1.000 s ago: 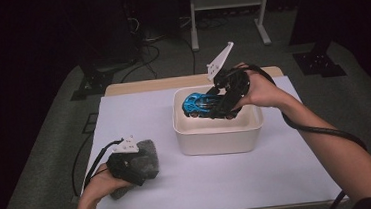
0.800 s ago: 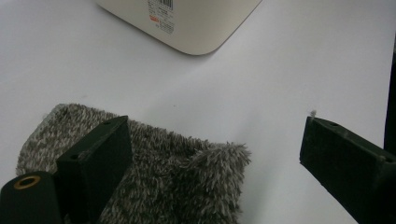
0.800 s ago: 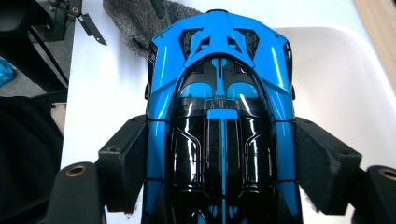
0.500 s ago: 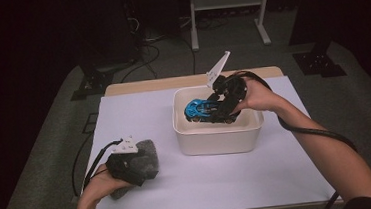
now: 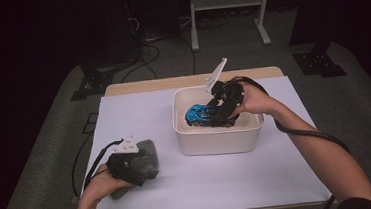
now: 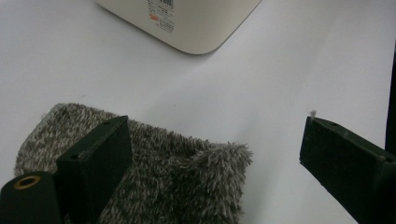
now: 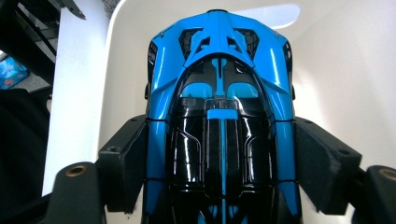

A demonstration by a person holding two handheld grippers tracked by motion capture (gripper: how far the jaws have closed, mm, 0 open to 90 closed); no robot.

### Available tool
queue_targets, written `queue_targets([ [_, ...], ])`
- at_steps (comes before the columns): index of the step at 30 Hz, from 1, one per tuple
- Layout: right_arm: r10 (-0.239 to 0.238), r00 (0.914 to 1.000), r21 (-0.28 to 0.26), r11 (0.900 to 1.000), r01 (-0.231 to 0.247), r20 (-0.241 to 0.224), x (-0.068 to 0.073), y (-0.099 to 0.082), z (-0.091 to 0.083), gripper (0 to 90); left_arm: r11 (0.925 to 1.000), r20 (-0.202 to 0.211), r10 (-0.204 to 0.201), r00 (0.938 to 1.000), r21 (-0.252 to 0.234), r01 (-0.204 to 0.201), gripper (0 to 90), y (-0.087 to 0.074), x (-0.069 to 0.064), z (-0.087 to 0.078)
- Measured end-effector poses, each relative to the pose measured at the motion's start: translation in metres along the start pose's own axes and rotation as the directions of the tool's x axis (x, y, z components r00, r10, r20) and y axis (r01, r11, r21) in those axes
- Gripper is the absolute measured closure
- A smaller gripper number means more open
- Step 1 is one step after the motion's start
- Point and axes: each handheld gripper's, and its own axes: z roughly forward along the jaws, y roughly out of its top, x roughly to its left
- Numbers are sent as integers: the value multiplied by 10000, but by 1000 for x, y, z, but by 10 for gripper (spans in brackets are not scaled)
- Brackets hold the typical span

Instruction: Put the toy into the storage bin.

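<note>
A blue and black toy car (image 5: 205,115) sits low inside the cream tub (image 5: 216,141) at the table's middle right. My right gripper (image 5: 224,109) is shut on it, one pad pressed to each side of the car (image 7: 219,116) in the right gripper view. At the front left a grey fuzzy cloth (image 5: 145,155) lies on the white table cover. My left gripper (image 5: 128,166) rests over it with jaws wide apart; the left finger (image 6: 100,163) lies on the cloth (image 6: 177,177), the other stands over bare table, gripping nothing.
The tub's corner with a printed label (image 6: 161,14) shows ahead of the left gripper. A black cable (image 5: 306,134) trails along the right forearm. A metal stand (image 5: 225,3) and dark equipment feet stand on the floor beyond the table's far edge.
My right gripper has sunk with the car from above the tub's rim down into the tub. The left gripper and the cloth have stayed put.
</note>
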Motion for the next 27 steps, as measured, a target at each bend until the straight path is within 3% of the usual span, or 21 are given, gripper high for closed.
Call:
queue_targets([
  [12,59,9998,637,9980,-48,-167,-5,-6,18,250,10000,16,-55,10000,-64,55,88,0,0,0],
  [27,212,9988,1036,9945,-165,-439,-11,-7,35,250,9999,8,-96,10000,-40,96,87,-1,1,1],
])
